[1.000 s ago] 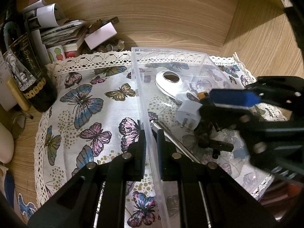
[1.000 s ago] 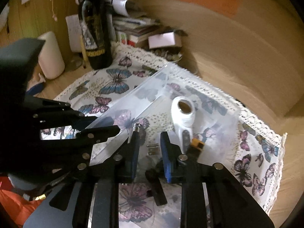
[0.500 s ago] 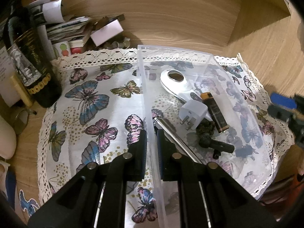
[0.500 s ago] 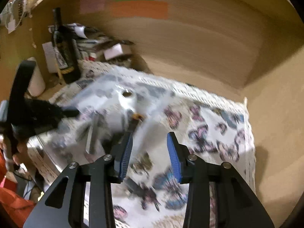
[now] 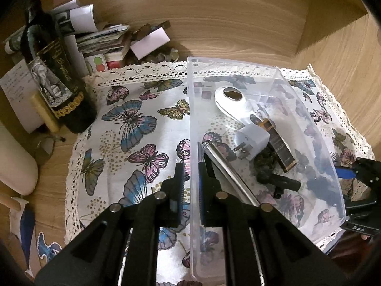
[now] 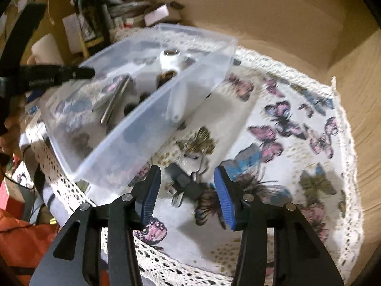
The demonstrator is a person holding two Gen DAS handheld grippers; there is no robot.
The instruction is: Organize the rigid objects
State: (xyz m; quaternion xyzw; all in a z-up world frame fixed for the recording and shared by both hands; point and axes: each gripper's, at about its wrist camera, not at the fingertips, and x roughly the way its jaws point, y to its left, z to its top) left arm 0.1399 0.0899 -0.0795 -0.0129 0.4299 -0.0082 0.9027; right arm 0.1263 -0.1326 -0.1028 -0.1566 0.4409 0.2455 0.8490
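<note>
A clear plastic bin sits on the butterfly cloth. It holds a white spoon-shaped tool, a white plug, a dark lighter, a metal rod and black pieces. My left gripper is shut on the bin's left wall. My right gripper is open, just above a small black object lying on the cloth outside the bin. The right gripper also shows in the left wrist view, beyond the bin's right wall.
A dark bottle stands at the left, with stacked papers and boxes behind it. A white cylinder lies at the far left. Wooden walls close the back and right. The cloth's lace edge runs along the right.
My right gripper left the bin, swung out to its right side and opened wide over the black object on the cloth. My left gripper kept its hold on the bin wall.
</note>
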